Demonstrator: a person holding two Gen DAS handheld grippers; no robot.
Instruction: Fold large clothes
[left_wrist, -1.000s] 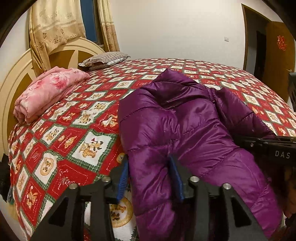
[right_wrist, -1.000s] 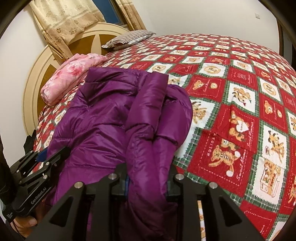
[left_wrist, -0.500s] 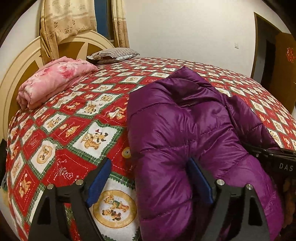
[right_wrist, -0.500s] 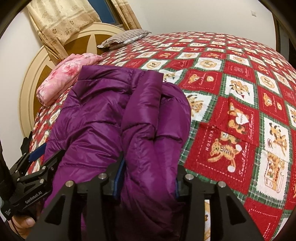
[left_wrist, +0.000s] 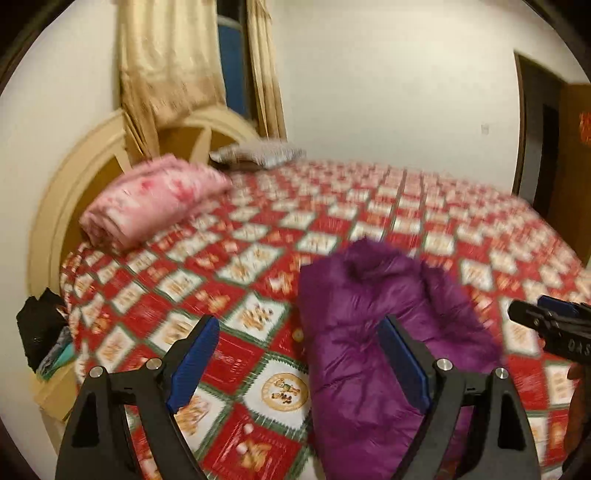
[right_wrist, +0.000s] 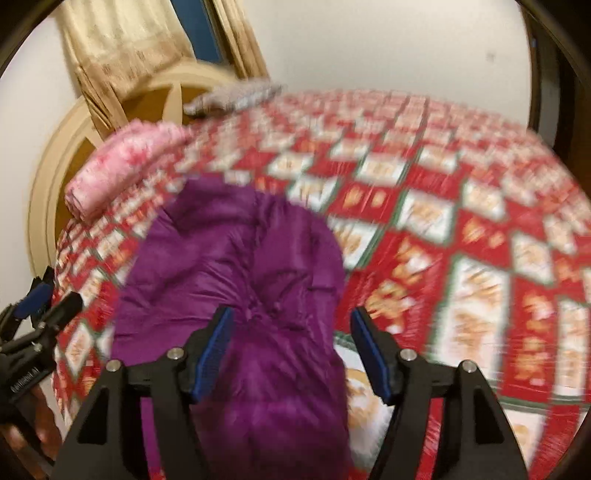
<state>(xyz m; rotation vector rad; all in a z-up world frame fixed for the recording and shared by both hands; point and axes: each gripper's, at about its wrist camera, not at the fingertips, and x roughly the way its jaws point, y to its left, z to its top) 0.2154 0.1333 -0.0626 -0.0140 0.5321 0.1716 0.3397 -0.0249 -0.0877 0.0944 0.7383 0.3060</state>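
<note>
**Both grippers let go, purple jacket down on the bed**

Big picture first: the bed (left_wrist: 424, 206) fills both views under its red, white and green patchwork quilt (right_wrist: 461, 229), and motion blur smears the printed squares so badly that only the nearest medallion in the left wrist view reads as a cartoon patch. Behind it, the cream arched headboard (left_wrist: 66, 192) is half covered by a gold curtain (left_wrist: 166, 62), with a strip of blue window just showing between the drapes.

On to the star of the show: the purple puffer jacket (left_wrist: 369, 332) lies folded in a thick bundle at the near edge of the bed, and its bottom end runs out of frame in both views, so its full outline is anyone's guess. Up by the headboard sits a folded pink blanket (left_wrist: 155, 199), and beyond it a grey pillow (left_wrist: 258, 155), too blurred to make out its pattern.

Now the tools. The left gripper (left_wrist: 299, 354) stands wide apart, jaws just finished spreading, its right blue pad over the jacket's left side, nothing pinched. The right gripper (right_wrist: 291, 347) has just been opening too; the jacket's right edge shows between its pads, but they press on nothing. Each gripper pokes into the other's view at the frame edge, mostly cut off.

A dark doorway (left_wrist: 543, 147) sits at far right, partly clipped.
</note>
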